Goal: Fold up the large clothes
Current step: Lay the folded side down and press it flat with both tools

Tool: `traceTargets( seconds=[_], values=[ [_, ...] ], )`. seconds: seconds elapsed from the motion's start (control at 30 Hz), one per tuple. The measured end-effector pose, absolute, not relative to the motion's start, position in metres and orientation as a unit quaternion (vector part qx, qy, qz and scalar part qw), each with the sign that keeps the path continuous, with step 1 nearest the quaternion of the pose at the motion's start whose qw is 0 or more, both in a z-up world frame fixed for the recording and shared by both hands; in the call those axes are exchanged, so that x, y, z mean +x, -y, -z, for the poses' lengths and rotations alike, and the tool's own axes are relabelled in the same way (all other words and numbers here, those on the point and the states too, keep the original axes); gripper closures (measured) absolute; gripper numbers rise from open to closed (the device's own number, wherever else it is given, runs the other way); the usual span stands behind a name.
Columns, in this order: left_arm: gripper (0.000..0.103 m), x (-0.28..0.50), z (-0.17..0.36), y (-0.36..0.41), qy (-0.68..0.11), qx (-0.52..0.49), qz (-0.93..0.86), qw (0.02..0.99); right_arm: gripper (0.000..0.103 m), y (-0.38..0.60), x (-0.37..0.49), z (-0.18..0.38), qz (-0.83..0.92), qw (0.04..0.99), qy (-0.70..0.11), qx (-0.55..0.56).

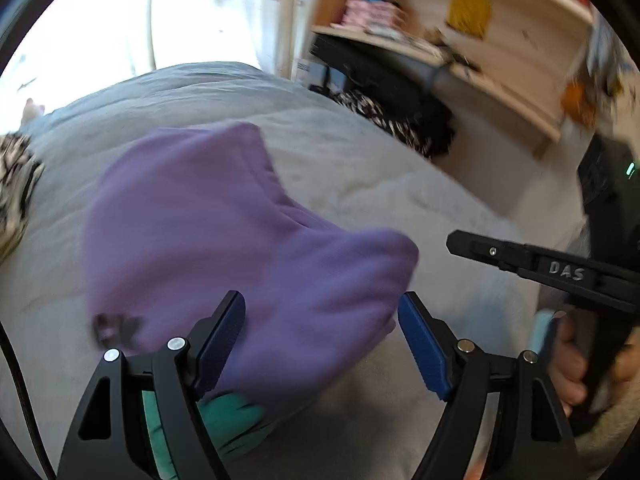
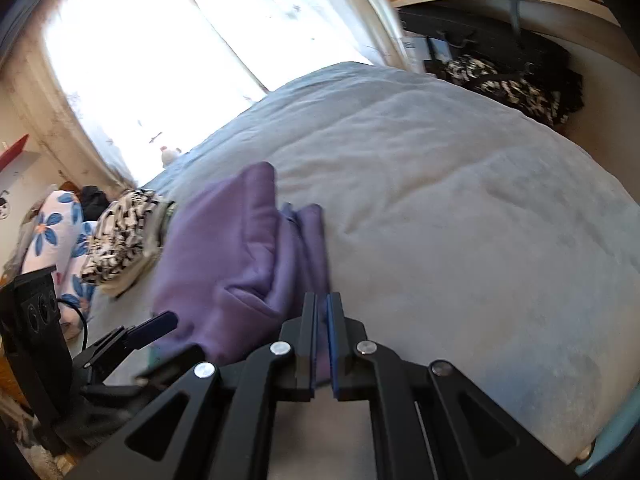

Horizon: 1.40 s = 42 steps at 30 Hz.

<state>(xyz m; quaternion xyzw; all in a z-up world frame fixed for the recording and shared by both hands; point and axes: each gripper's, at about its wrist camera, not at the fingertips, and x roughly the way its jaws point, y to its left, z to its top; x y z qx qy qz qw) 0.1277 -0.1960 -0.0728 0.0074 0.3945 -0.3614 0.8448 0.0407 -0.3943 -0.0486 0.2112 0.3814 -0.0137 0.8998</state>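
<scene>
Left claw (image 1: 322, 344) wide, pads clear of cloth, purple garment (image 1: 224, 240) lying between and ahead of fingers; green cloth (image 1: 232, 420) under its near edge; right claw (image 2: 322, 340) pinched tight on fold of purple garment (image 2: 228, 256), holding it; garment bunched on grey bed (image 2: 460, 220), toward left side; patterned black-and-white cloth (image 2: 120, 236) just beyond it at bed's left edge; hand (image 1: 568, 368) grips right tool's handle; shelf (image 1: 460, 56) past bed.
</scene>
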Motion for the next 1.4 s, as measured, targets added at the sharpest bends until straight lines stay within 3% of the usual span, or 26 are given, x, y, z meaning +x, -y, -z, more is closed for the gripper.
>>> traceTargets(
  seconds=[0.03,0.1,0.2,0.43,0.6,0.63,0.7,0.8,0.97,1.13,1.33,1.4],
  values=[
    [0.024,0.133,0.068,0.181,-0.396,-0.013,0.352,0.848,0.095,0.393,0.044,0.045,0.007,0.900,-0.380,0.212],
    [0.022,0.146,0.063,0.162,-0.400,-0.043,0.328,0.855,0.073,0.391,0.051,0.038,-0.011,0.900,-0.377,0.218],
    [0.022,0.172,0.067,0.128,-0.413,-0.069,0.263,0.869,0.062,0.382,0.067,0.032,-0.043,0.897,-0.381,0.219],
    [0.022,0.227,0.108,0.103,-0.494,-0.078,0.195,0.844,0.062,0.362,0.129,0.060,-0.075,0.844,-0.486,0.217],
    [0.022,0.239,0.116,0.109,-0.495,-0.075,0.205,0.841,0.062,0.345,0.153,0.093,-0.084,0.807,-0.553,0.188],
    [0.022,0.242,0.115,0.112,-0.495,-0.074,0.207,0.841,0.063,0.343,0.156,0.101,-0.087,0.800,-0.566,0.182],
    [0.022,0.248,0.116,0.113,-0.495,-0.075,0.205,0.841,0.075,0.341,0.158,0.114,-0.094,0.793,-0.575,0.180],
    [0.022,0.255,0.115,0.118,-0.500,-0.080,0.208,0.837,0.084,0.348,0.149,0.119,-0.096,0.800,-0.558,0.201],
    [0.022,0.251,0.114,0.133,-0.494,-0.070,0.219,0.838,0.085,0.367,0.115,0.118,-0.088,0.827,-0.504,0.232],
    [0.021,0.240,0.124,0.159,-0.474,-0.033,0.211,0.854,0.085,0.378,0.102,0.168,-0.071,0.803,-0.510,0.299],
    [0.019,0.248,0.120,0.152,-0.486,-0.057,0.209,0.847,0.079,0.372,0.109,0.134,-0.062,0.814,-0.518,0.256],
    [0.019,0.252,0.117,0.147,-0.491,-0.059,0.215,0.842,0.072,0.369,0.118,0.116,-0.063,0.829,-0.506,0.231]
  ],
)
